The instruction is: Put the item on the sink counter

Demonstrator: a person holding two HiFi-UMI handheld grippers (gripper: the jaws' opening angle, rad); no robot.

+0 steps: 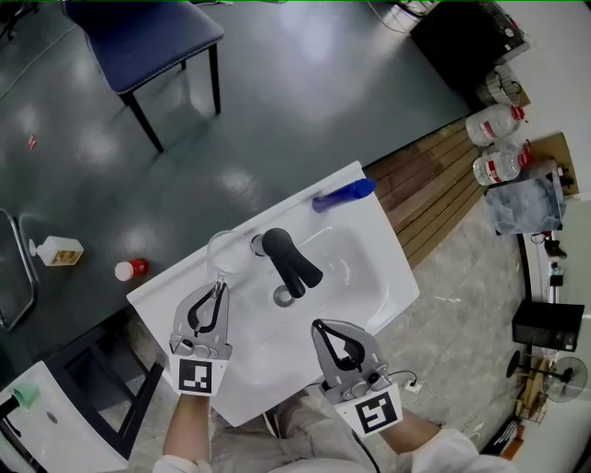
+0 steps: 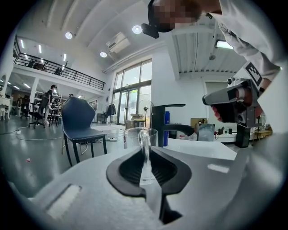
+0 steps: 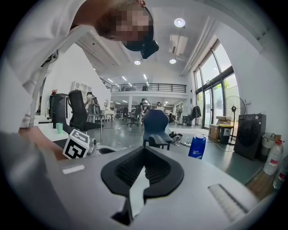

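Seen from above: white sink table (image 1: pixel 374 217) with a shallow basin (image 1: pixel 346 268) and a black faucet (image 1: pixel 288 260) near its middle. Left tool (image 1: pixel 219 288): jaws closed on the clear handle (image 2: pixel 145 152) of a glass mug (image 1: pixel 229 251), pads pressing it from both sides with no gap beside it. Glass mug: upright, at the rear left part of the table, just left of the faucet base and clear of the basin; along the left tool's own line of sight, directly beyond the jaw tips, with the faucet behind and to the right. Base of the mug hidden by the tool, so contact with the table not determinable. Right tool (image 1: pixel 319 325): jaws fully together, nothing between them, held over the front part of the table, right of the left tool and near the front rim of the basin. Blue bottle (image 1: pixel 343 194): at the rear edge of the table, right of the faucet. Beyond the table, on the dark floor (image 1: pixel 277 83): a blue chair (image 1: pixel 148 28) and a white bottle (image 1: pixel 57 249) lying well apart from it.
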